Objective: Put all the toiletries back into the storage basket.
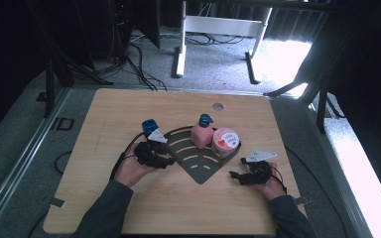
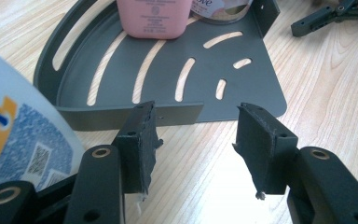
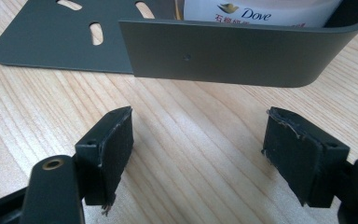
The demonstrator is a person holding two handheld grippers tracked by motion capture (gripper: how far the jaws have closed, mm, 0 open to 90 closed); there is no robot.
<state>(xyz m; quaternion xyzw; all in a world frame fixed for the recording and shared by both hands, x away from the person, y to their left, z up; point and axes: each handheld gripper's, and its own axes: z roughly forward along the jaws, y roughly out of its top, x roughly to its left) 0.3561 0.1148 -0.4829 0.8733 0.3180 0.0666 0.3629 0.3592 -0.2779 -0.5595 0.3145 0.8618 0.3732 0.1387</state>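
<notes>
On the pale wooden table [image 1: 129,119], a dark grey slotted corner shelf of metal [image 1: 198,166] holds a pink pump bottle [image 1: 201,134] and a round white jar [image 1: 225,140] whose label reads "Dove" above Chinese characters. The left gripper [image 2: 196,135] rests just outside the shelf's straight wall, jaws apart and empty, beside a white blue-capped bottle [image 1: 150,125]. The right gripper [image 3: 198,144] faces the opposite wall, jaws wide, gripping nothing.

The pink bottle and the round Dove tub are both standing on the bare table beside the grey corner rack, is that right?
Not quite. The pink bottle and the Dove tub stand inside the grey corner rack, not on the bare table beside it, as the high view shows.
</notes>
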